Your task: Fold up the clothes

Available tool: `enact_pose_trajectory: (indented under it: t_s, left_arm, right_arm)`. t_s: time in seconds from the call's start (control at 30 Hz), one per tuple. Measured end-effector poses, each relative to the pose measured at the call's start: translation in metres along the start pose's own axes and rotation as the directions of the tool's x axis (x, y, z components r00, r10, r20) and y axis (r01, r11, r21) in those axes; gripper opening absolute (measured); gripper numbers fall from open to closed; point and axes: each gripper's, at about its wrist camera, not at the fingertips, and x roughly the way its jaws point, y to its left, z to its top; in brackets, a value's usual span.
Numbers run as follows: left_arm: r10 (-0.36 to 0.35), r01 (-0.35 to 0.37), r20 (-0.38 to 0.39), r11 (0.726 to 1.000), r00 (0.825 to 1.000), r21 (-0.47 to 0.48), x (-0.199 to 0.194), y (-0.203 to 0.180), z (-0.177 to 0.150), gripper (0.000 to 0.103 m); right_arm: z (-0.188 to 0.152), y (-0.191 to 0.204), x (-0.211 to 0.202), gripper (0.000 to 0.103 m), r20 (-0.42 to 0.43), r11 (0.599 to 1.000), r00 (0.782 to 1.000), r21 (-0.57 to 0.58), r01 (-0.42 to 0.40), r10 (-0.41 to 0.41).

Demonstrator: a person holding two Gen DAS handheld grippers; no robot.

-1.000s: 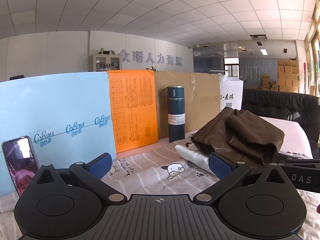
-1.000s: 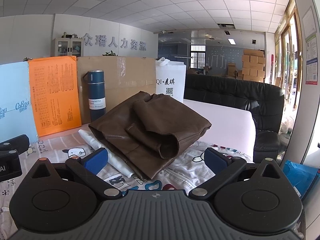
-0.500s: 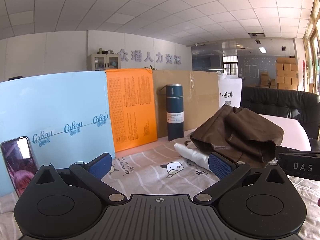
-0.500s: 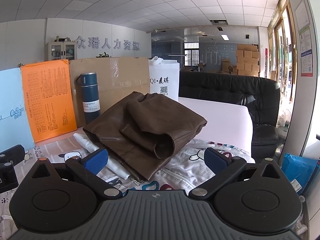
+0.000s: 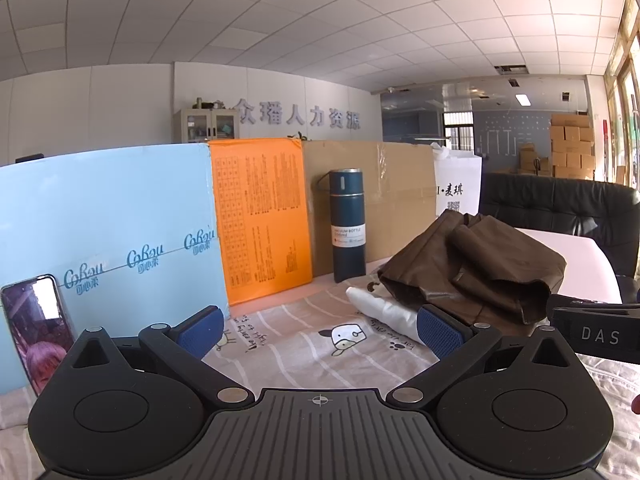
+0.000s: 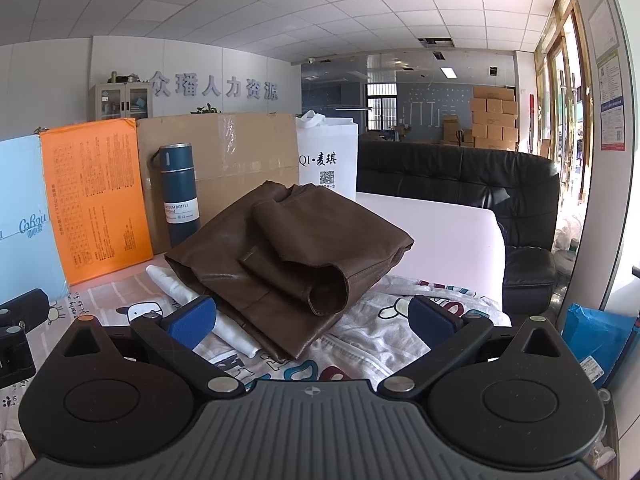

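A folded brown leather jacket (image 6: 296, 252) lies on the table, also in the left wrist view (image 5: 476, 264) at the right. Under it lies a white printed garment (image 6: 384, 336), with a white fold (image 5: 384, 308) poking out on its left. My right gripper (image 6: 316, 320) is open and empty, just short of the jacket's near edge. My left gripper (image 5: 320, 326) is open and empty over the cartoon-print cloth (image 5: 304, 344), left of the jacket. The right gripper's body (image 5: 592, 334) shows at the right of the left wrist view.
A dark blue vacuum bottle (image 5: 347, 224) stands at the back before a cardboard panel (image 5: 380, 200), with orange (image 5: 260, 216) and light blue (image 5: 104, 220) boards. A phone (image 5: 38, 344) leans at the left. A white bag (image 6: 328, 160), a black sofa (image 6: 460, 180) and a blue bag (image 6: 596, 336) are at the right.
Both grippers have drawn back slightly and risen; the jacket looks a little farther and lower in both views. Jaws stay open. The clothes have not moved.
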Motion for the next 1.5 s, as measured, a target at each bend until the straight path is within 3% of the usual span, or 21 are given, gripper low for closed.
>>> enact_pose_trajectory:
  t_s: [1.5]
  left_arm:
    - [-0.022, 0.022, 0.020, 1.000, 1.000, 0.003, -0.0063, -0.0016, 0.0039, 0.103]
  right_arm:
    - [0.0053, 0.0011, -0.0056, 0.103, 0.027, 1.000, 1.000, 0.000, 0.013, -0.013]
